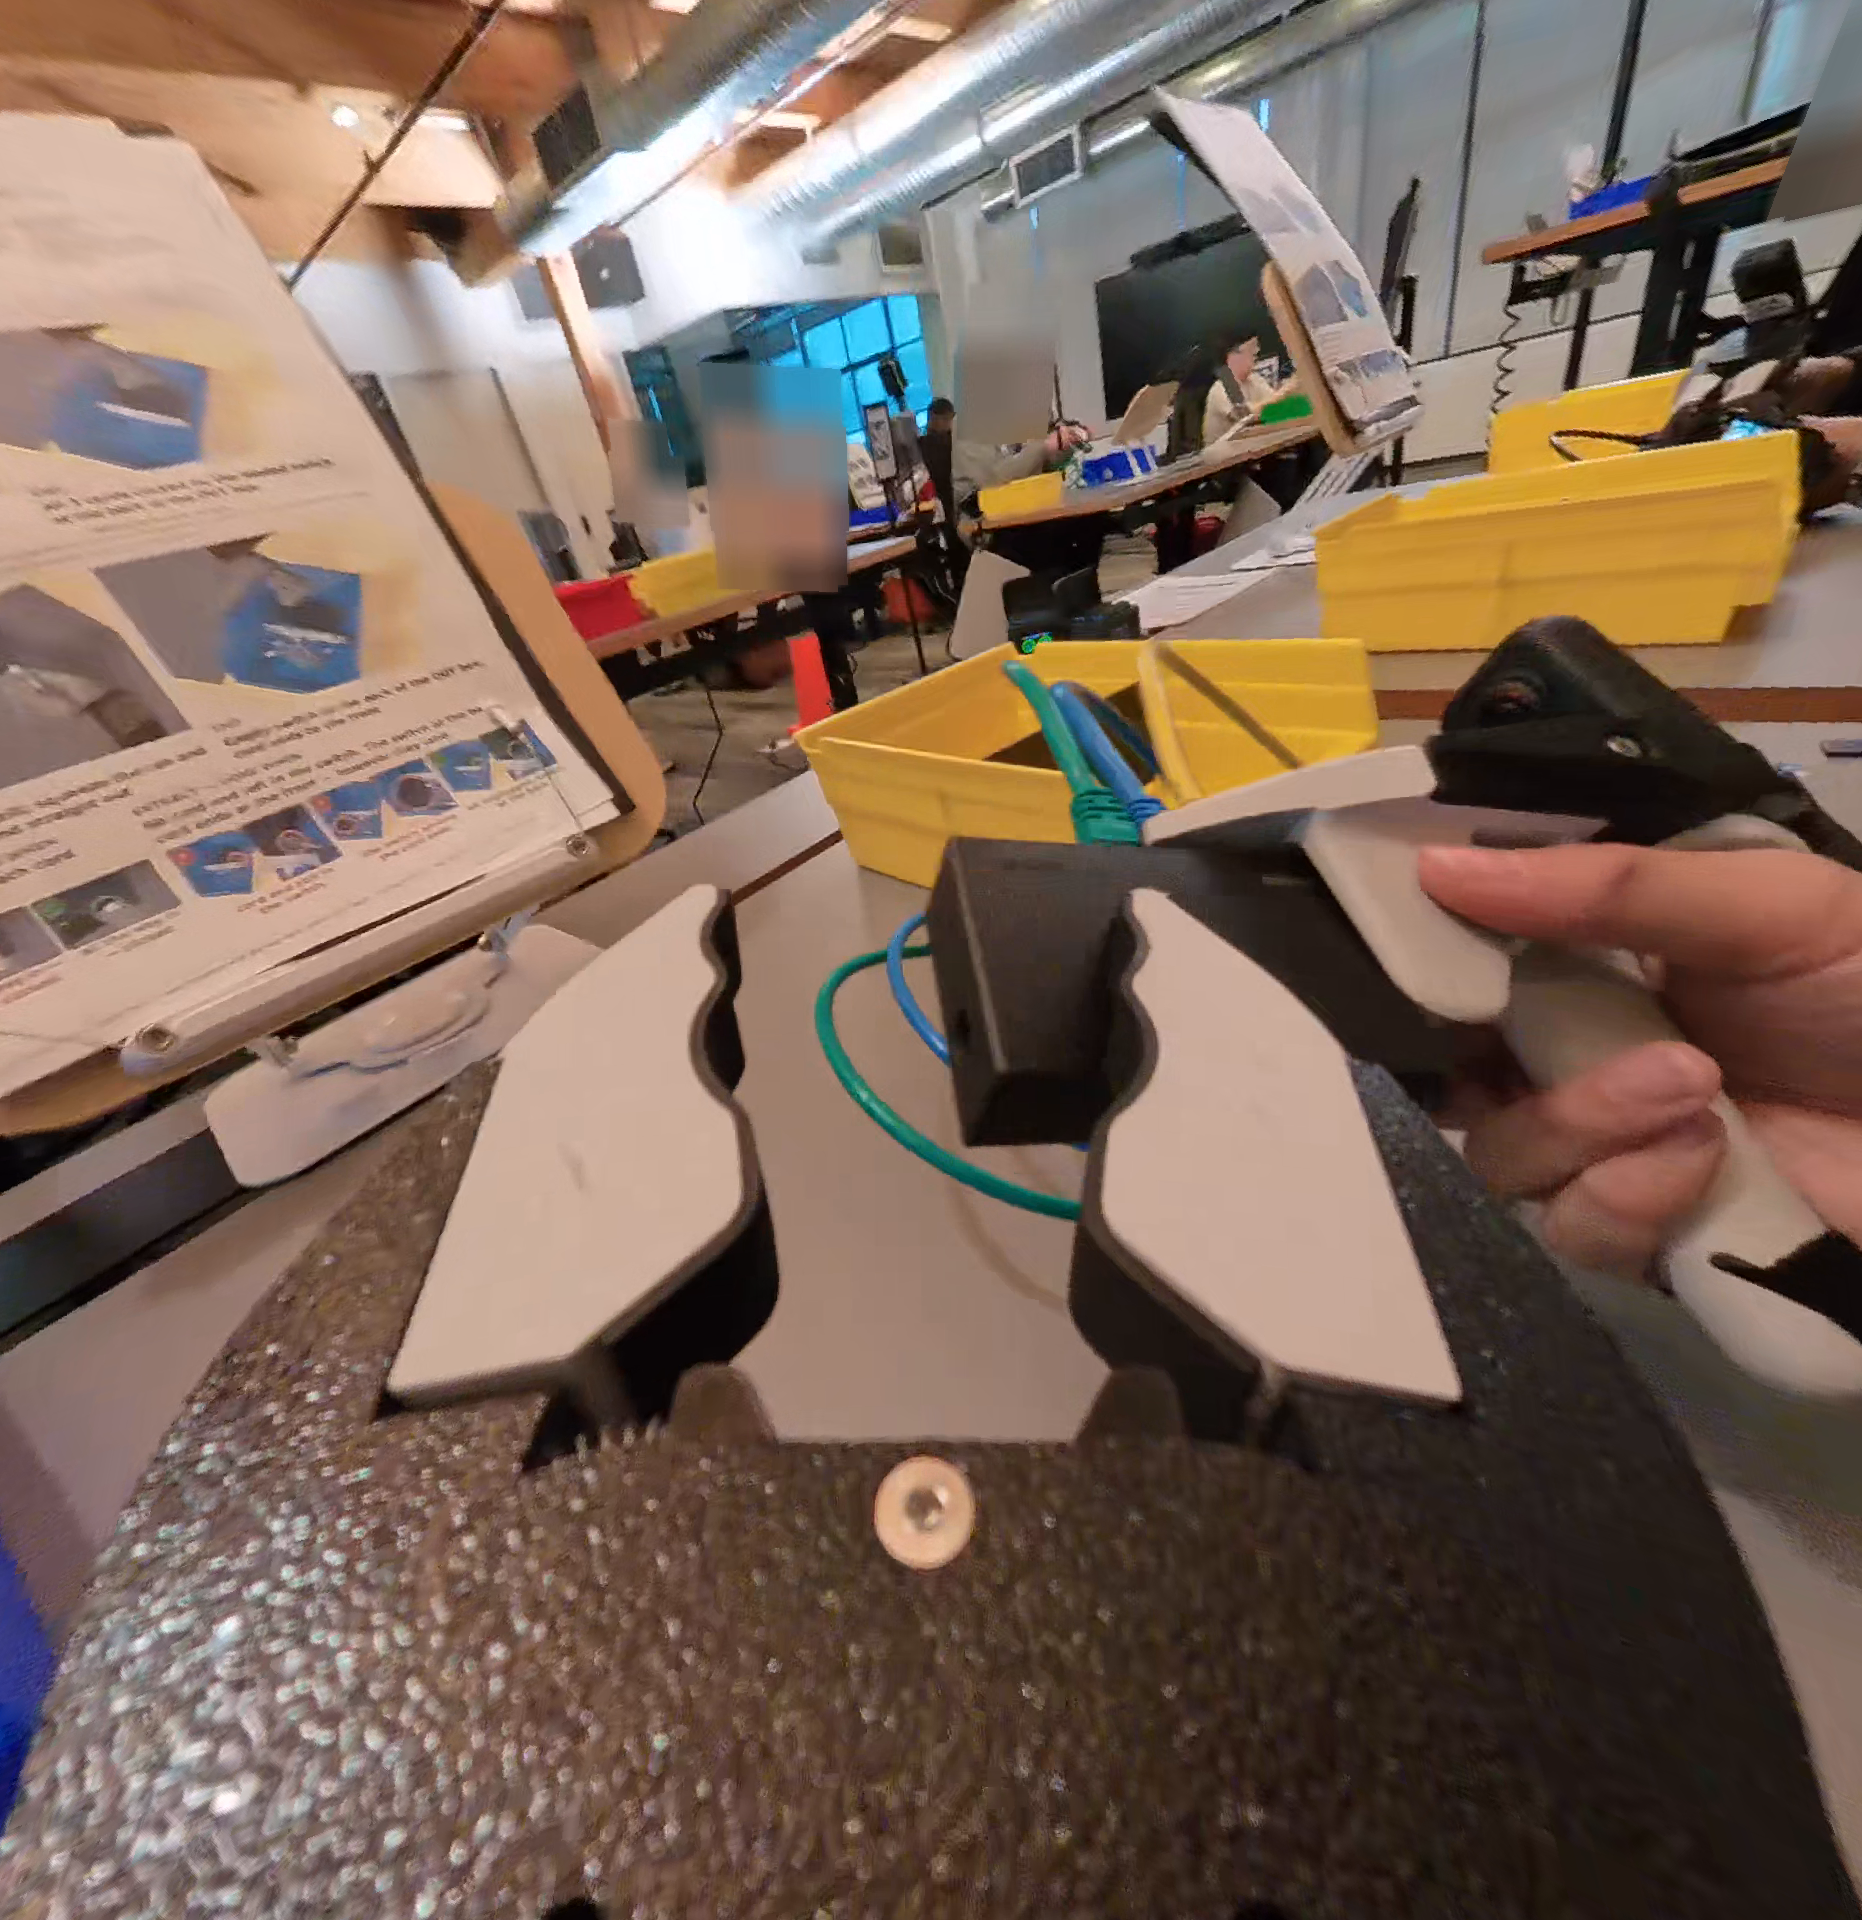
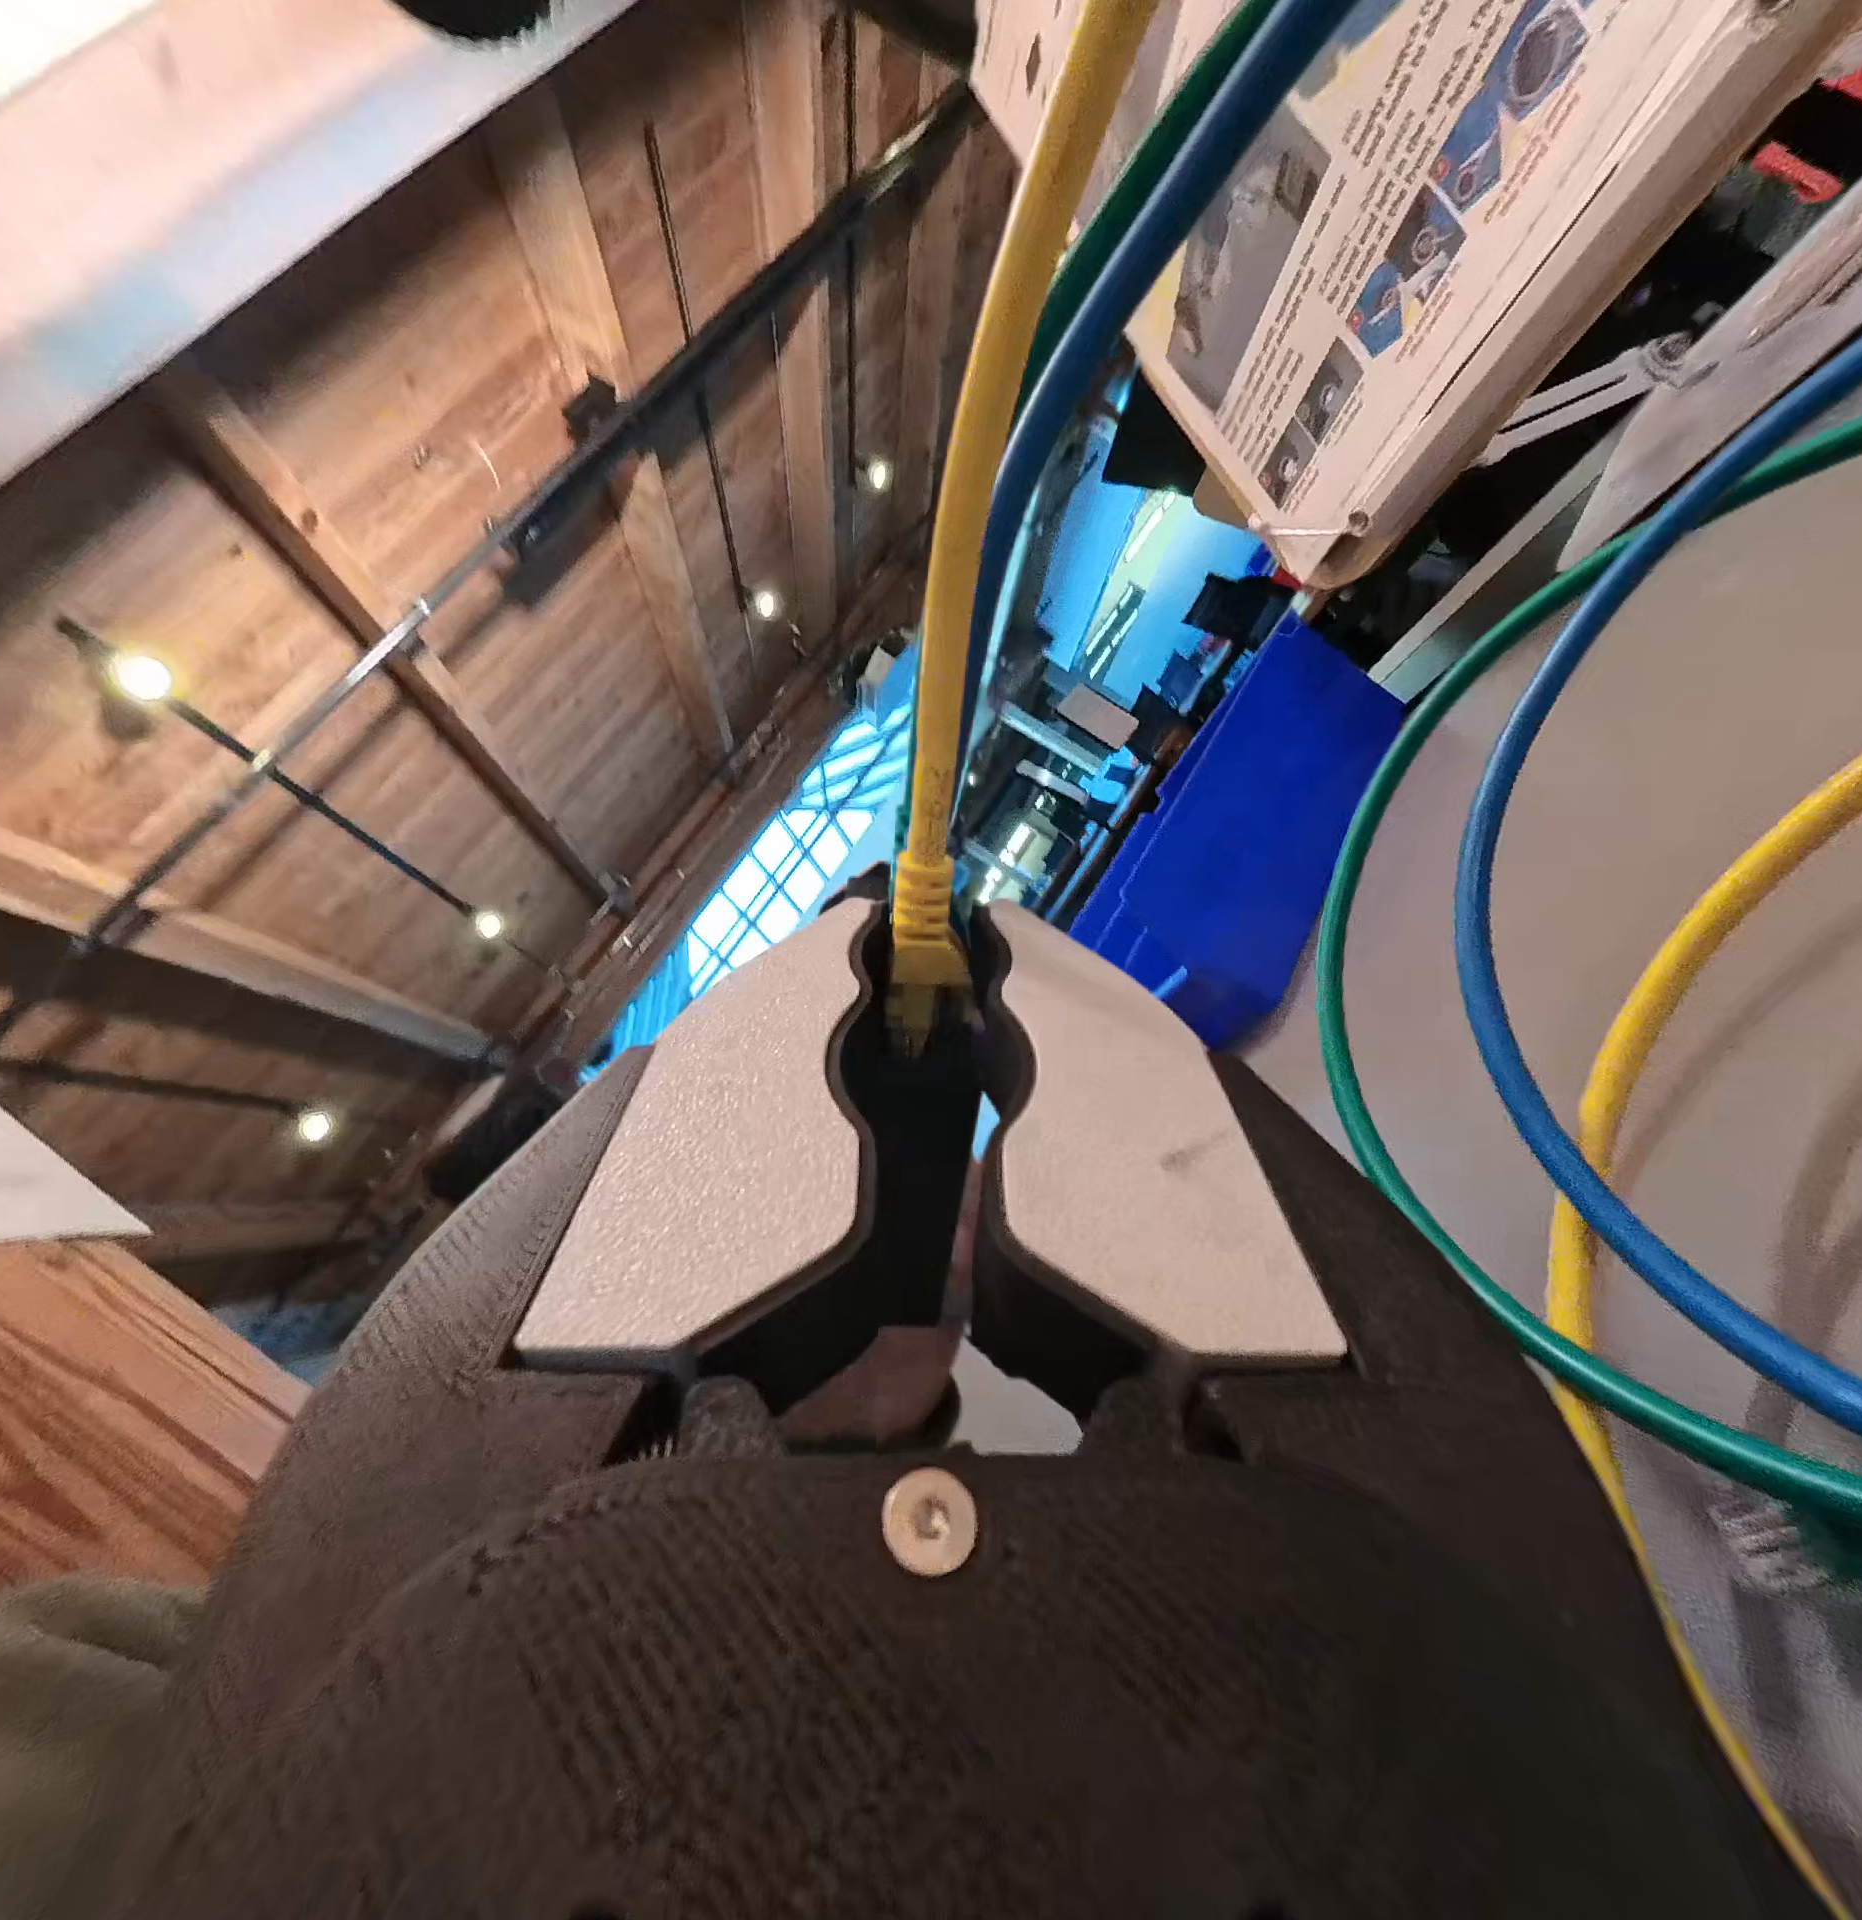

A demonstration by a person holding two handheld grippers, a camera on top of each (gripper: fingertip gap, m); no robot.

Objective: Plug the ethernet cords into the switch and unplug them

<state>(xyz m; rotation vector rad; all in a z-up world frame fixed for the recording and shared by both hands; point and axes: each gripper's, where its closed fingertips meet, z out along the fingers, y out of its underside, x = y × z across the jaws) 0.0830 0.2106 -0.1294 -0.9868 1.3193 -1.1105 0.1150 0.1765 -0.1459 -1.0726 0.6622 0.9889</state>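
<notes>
Left gripper (image 1: 927,1039) jaws spread wide, empty, above desk (image 1: 906,1351). Right gripper (image 2: 932,977) jaws clamped on yellow cord plug (image 2: 922,971).

Wooden beamed ceiling (image 2: 407,436) with spotlights, silver ducts (image 1: 906,114), blue-lit windows (image 1: 865,343), long tables (image 1: 1145,488)

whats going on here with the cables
A person is working with two handheld grippers on ethernet cords. The right gripper is clamped on the plug end of the yellow cord, tilted up toward the ceiling. The left gripper is open beside the black switch on the table, where the green cord and blue cord are plugged in.
</notes>
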